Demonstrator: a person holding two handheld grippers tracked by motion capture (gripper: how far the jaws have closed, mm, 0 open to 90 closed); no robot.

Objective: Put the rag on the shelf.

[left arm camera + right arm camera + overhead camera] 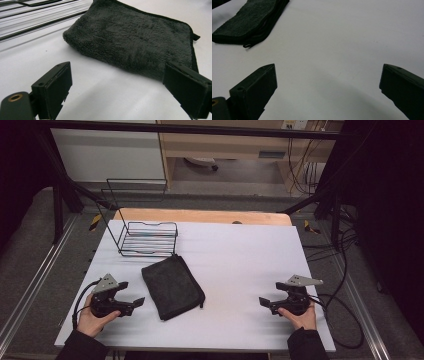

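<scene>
Towel (173, 287) edge nr left tongs (136, 303) (apart)

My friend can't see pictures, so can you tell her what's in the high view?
A folded dark towel lies on a white table, with a black wire basket just behind it. A person holds the left hand-held gripper near the towel and the right hand-held gripper farther off, both open and holding nothing.
</scene>
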